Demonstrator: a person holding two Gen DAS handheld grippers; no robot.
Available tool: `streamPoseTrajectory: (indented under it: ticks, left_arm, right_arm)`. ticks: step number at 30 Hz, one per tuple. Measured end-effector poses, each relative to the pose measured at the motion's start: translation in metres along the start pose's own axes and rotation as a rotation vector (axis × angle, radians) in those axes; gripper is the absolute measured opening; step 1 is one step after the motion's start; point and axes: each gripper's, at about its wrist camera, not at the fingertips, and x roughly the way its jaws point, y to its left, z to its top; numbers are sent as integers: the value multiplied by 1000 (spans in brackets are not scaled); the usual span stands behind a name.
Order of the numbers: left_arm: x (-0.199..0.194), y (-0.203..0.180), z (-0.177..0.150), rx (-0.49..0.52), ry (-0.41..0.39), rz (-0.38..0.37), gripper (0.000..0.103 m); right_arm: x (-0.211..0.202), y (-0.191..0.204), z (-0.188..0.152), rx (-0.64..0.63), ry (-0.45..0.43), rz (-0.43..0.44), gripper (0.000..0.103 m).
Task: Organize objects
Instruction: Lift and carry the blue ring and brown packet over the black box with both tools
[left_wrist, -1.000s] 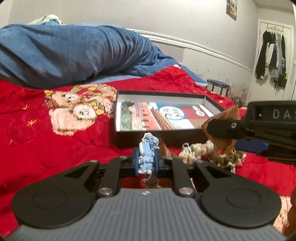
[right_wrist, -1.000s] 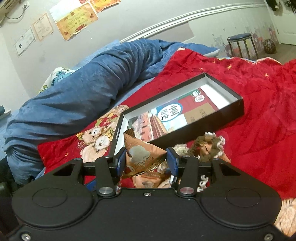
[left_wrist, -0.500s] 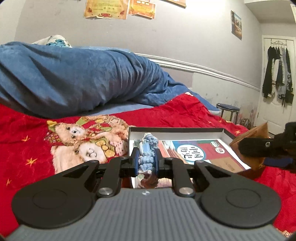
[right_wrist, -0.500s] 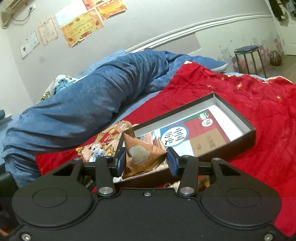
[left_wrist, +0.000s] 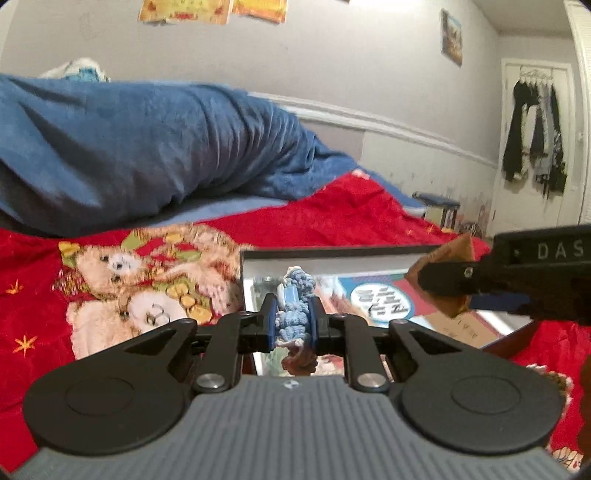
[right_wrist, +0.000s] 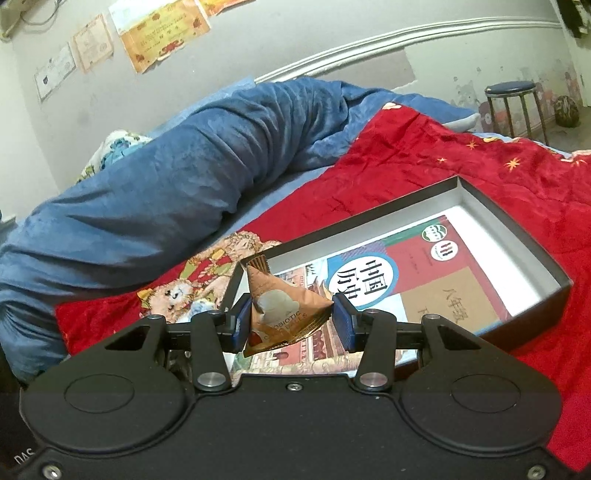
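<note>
My left gripper (left_wrist: 293, 317) is shut on a blue crocheted bundle (left_wrist: 295, 301) and holds it over the near left corner of an open black box (left_wrist: 332, 256). My right gripper (right_wrist: 291, 323) is shut on a brown triangular snack packet (right_wrist: 284, 308) and holds it above the box (right_wrist: 517, 236), near its left end. In the left wrist view the right gripper (left_wrist: 517, 273) enters from the right with the packet (left_wrist: 443, 258) over the box. A printed card (right_wrist: 388, 284) lies flat inside the box.
The box lies on a red blanket (right_wrist: 424, 162) with a teddy bear print (left_wrist: 140, 284). A rolled blue duvet (right_wrist: 184, 177) lies behind. A stool (right_wrist: 511, 94) stands by the wall. A beige crocheted item (left_wrist: 550, 376) lies at the box's near right.
Both grippers have lifted with their objects and moved forward over the box. The crocheted pile that was in front of the box has dropped out of the right wrist view.
</note>
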Motion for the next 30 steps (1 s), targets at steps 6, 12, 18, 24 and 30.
streamPoseTrajectory:
  ticks: [6, 12, 18, 24, 30]
  left_arm:
    - [14, 6, -1, -26, 88, -24, 22]
    - [17, 7, -2, -21, 101, -26, 23]
    - [18, 6, -1, -16, 109, -30, 23]
    - [19, 5, -1, -16, 117, -31, 23]
    - [20, 5, -1, -17, 122, -32, 24]
  right_arm:
    - [17, 2, 4, -25, 36, -19, 45]
    - [32, -2, 0, -4, 62, -33, 45]
    - [36, -4, -4, -6, 79, -51, 45]
    - [39, -4, -6, -10, 96, -68, 45]
    - [44, -8, -12, -1, 114, -72, 45]
